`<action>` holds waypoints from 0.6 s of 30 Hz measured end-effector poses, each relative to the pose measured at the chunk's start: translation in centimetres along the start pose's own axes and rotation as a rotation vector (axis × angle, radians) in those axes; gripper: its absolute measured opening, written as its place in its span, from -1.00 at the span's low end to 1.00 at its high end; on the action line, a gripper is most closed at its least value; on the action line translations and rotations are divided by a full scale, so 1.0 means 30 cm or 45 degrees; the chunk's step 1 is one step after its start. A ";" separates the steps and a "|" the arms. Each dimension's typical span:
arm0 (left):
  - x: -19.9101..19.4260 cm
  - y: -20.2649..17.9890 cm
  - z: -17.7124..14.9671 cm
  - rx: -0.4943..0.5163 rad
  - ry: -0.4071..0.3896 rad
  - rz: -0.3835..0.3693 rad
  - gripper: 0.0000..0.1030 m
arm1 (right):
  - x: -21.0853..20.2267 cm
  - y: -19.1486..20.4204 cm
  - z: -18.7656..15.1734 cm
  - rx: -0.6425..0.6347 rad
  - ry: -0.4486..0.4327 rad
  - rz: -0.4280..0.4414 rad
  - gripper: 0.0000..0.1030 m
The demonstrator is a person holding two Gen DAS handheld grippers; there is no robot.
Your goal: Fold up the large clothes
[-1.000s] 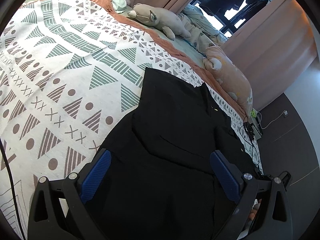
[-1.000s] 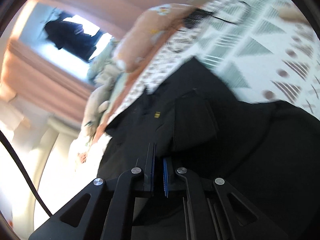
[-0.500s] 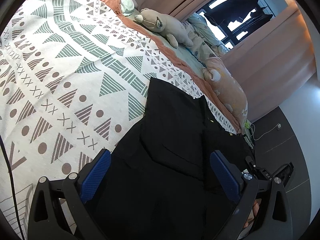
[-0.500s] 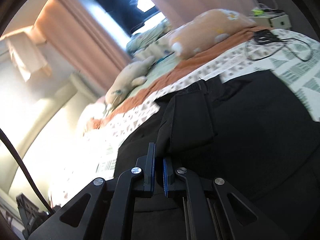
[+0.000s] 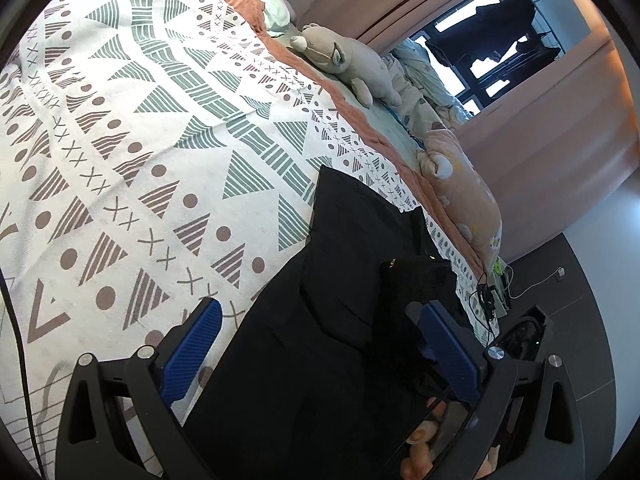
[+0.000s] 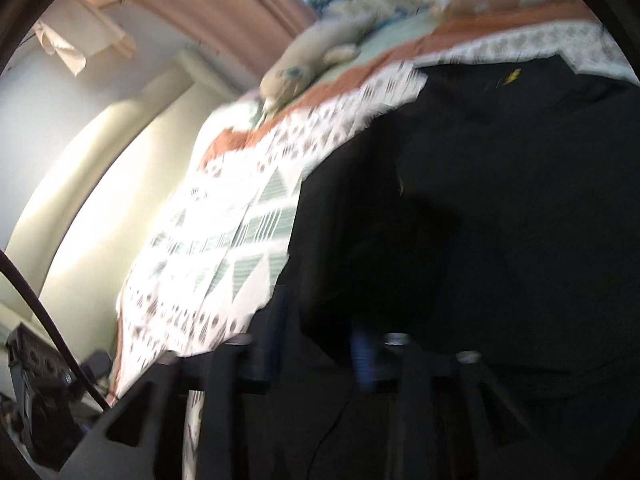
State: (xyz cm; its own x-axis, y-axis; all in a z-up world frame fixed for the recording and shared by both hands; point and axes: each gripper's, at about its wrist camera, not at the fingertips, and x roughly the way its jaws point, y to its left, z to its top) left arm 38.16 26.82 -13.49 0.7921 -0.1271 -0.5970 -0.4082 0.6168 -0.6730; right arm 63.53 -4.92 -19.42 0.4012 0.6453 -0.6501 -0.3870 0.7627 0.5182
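A large black garment (image 5: pixel 320 320) lies spread on the patterned bedspread (image 5: pixel 140 160). Its side flap (image 5: pixel 416 280) is folded over onto the body, just beyond my left gripper's right finger. My left gripper (image 5: pixel 318 312) hovers over the garment, open wide, with nothing pinched between its blue pads (image 5: pixel 192 348). The right wrist view is blurred by motion. There my right gripper (image 6: pixel 318 332) is low over the black garment (image 6: pixel 500 220) and its jaws are opening. Dark cloth lies in the gap between them, and the pads no longer press on it.
A grey plush toy (image 5: pixel 348 60) and a peach plush pillow (image 5: pixel 468 200) lie along the far side of the bed. Cables and a small box (image 5: pixel 492 292) sit at the bed's corner. Curtains, a window and dark floor (image 5: pixel 580 300) lie beyond.
My right gripper, earlier shut on a fold of the black garment, swept across with it and now has its jaws parted. The left gripper drifted slightly and stays open.
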 end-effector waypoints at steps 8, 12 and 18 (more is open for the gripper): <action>0.000 0.034 0.004 -0.038 -0.003 0.010 0.97 | 0.005 -0.110 0.009 0.146 0.026 0.022 0.40; 0.006 0.032 -0.001 -0.036 0.006 0.008 0.97 | -0.014 -0.115 -0.007 0.143 0.023 -0.019 0.40; 0.019 0.027 -0.008 -0.038 0.017 0.000 0.97 | 0.019 -0.098 -0.036 0.143 0.070 -0.026 0.36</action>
State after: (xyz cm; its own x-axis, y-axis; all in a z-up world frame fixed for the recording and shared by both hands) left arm 38.15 27.06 -14.49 0.7858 -0.1376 -0.6030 -0.4220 0.5935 -0.6854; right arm 64.01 -6.83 -21.91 0.3605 0.6288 -0.6889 -0.2826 0.7775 0.5618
